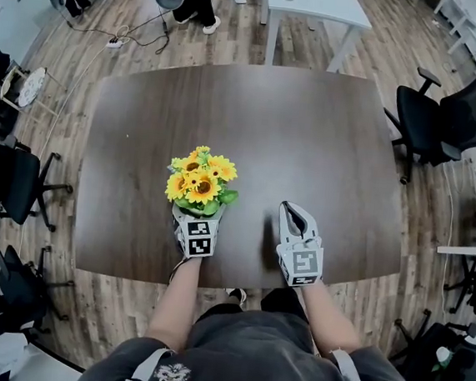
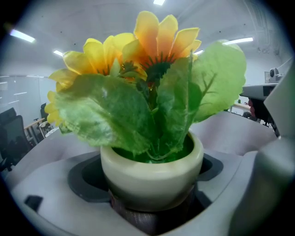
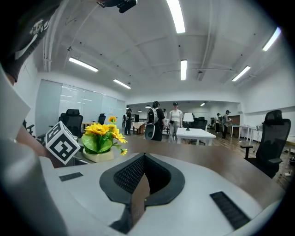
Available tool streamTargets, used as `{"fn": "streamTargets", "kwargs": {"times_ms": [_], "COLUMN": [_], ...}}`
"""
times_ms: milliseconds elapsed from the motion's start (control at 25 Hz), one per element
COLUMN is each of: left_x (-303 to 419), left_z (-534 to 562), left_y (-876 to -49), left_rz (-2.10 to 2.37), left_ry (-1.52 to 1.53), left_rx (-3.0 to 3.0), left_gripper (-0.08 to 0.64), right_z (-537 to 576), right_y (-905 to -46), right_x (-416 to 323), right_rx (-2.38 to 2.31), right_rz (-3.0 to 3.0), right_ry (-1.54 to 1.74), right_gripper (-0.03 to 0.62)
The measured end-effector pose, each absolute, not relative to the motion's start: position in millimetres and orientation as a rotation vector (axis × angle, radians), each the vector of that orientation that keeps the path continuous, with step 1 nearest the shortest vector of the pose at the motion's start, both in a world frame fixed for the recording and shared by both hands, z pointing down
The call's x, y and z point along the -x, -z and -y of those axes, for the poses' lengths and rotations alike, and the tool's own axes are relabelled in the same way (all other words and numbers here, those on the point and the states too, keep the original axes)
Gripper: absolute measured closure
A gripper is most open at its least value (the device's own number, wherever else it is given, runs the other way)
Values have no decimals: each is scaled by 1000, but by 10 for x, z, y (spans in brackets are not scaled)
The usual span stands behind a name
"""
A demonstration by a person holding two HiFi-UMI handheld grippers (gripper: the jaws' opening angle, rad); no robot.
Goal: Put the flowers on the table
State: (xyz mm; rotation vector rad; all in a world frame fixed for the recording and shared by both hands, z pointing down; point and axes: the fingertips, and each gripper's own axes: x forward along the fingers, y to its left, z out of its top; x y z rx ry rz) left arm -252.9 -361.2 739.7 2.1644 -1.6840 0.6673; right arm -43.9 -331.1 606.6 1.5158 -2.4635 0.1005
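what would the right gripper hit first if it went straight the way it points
Nothing near: the right gripper points over bare brown table, and the flower pot, in the left gripper, sits off to its left. Past the far edge a white table stands roughly in line, but depth is unclear.

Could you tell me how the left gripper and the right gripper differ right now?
The left gripper clasps the cream pot of flowers; the right gripper is shut on nothing. The left gripper's tips are hidden under the blooms in the head view; the right gripper's show plainly. Both sit near the table's front edge.
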Motion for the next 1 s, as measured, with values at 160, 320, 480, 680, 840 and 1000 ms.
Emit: {"fn": "streamTargets", "kwargs": {"times_ms": [160,320,480,680,840,1000], "left_x": [2505,2473,2486,2497,2498,2523], "left_z": [3625,3625,3631,3619,3627,3623], "left_y": [-7315,-7329,-7380,-7403,-7421,-7414], "left_rz": [1670,1658,1658,1639,1643,1652], "left_ry": [-673,-664,-646,-653,-648,-648], "left_rx": [-2164,-2145,-2140,-2137,-2137,-2147], "left_gripper": [25,25,25,25,25,25], "right_z": [3291,3292,3304,3308,3290,3308], "right_y": [-6078,-6066,-6082,-6034,-6024,-5989], "right_x": [492,557,603,706,743,752], "right_rx": [-1474,-1429,-1425,-1413,-1395,-1412], "right_rz": [2476,2499,2506,2530,2532,2535], "right_ry": [-100,-97,-98,-95,-97,-77], "right_gripper": [569,569,569,569,569,569]}}
